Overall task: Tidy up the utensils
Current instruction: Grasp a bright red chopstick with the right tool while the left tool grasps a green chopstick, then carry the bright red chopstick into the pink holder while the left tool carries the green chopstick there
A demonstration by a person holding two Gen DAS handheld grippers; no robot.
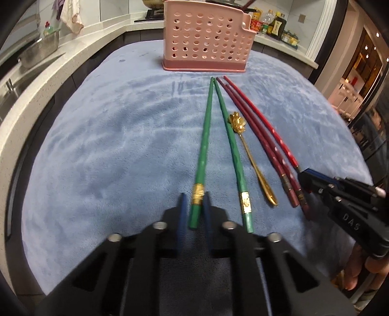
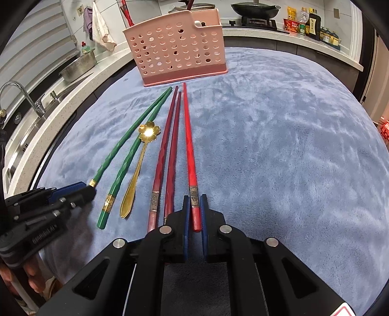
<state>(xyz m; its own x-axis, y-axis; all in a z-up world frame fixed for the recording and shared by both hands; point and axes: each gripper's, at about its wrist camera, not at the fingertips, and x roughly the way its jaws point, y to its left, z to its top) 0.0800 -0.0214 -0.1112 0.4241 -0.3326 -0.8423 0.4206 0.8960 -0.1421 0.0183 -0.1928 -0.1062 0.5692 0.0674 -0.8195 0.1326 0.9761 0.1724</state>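
Note:
On the blue cloth lie two green chopsticks, a gold flower spoon [image 1: 252, 158] [image 2: 142, 158], two dark red chopsticks [image 1: 265, 150] [image 2: 167, 158] and one bright red chopstick [image 2: 189, 145] [image 1: 267, 126]. A pink perforated holder [image 1: 206, 39] [image 2: 177, 51] stands behind their tips. My left gripper [image 1: 194, 197] straddles the handle end of the left green chopstick [image 1: 203, 150], fingers narrowly open with small gaps. My right gripper [image 2: 194, 198] straddles the bright red chopstick's handle the same way. The other green chopstick [image 1: 233, 150] [image 2: 124, 165] lies free.
A white counter with a steel sink, tap [image 2: 22, 94] and metal colander [image 2: 77, 65] runs along the left. A stove with a pan [image 2: 255, 9] and sauce bottles [image 2: 306, 23] stands at the back. The cloth's right half holds nothing.

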